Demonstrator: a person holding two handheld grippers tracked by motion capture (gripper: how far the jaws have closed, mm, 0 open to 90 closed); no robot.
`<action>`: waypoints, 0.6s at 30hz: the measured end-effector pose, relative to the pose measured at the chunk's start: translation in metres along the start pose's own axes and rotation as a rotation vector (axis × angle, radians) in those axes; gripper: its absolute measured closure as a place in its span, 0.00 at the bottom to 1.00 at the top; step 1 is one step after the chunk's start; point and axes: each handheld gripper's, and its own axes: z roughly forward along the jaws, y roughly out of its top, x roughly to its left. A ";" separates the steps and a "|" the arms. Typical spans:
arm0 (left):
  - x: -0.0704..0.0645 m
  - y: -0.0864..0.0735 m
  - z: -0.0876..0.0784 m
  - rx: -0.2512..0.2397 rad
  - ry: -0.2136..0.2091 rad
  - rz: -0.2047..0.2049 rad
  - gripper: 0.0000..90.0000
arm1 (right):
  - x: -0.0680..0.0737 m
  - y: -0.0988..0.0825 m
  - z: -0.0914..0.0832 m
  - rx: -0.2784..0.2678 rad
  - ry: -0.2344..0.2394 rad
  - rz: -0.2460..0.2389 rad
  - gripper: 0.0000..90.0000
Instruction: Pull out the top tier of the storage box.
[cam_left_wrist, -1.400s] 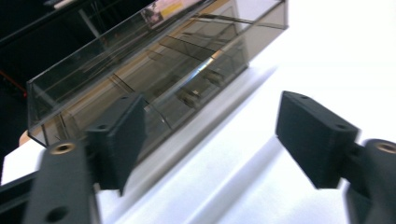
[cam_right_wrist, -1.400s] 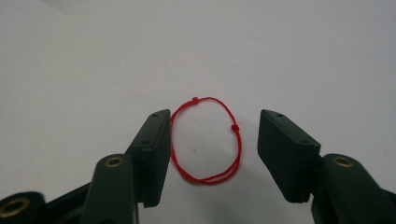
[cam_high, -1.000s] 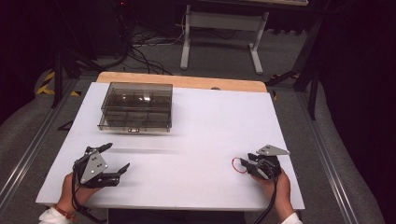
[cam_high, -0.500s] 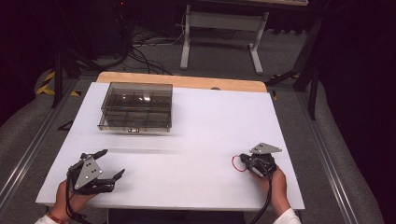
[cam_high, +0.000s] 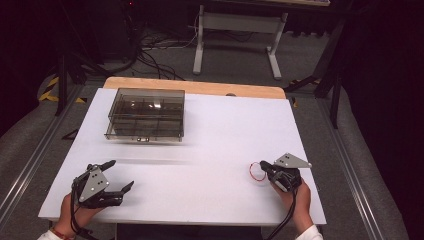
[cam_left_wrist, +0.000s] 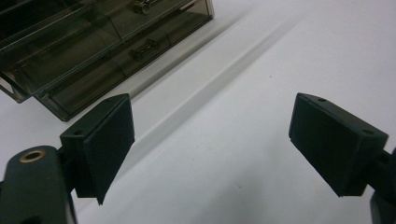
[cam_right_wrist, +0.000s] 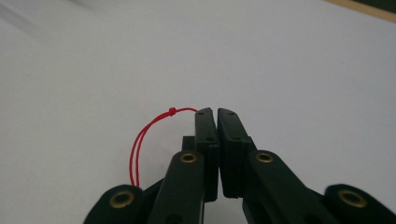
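Right gripper pinches a thin red string loop, seemingly knotted; left gripper gapes wide, empty.

A recording lab set up around a white-topped table.

Dark curtained surroundings, loose cables across grey carpet, hazard-striped tape on the floor, and a metal equipment stand behind mark a test space.

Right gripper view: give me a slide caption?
Right gripper shut on a knotted red string loop above the white table.
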 end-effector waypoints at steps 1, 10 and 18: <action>0.000 0.000 0.000 0.002 -0.005 0.007 0.17 | 0.001 0.001 -0.002 -0.013 -0.003 -0.005 0.98; -0.002 0.003 0.000 -0.010 -0.022 -0.002 0.17 | 0.004 0.010 -0.016 -0.100 -0.002 -0.029 0.99; -0.004 0.005 0.000 -0.017 -0.040 -0.021 0.17 | 0.006 0.020 -0.022 -0.161 -0.019 -0.041 0.99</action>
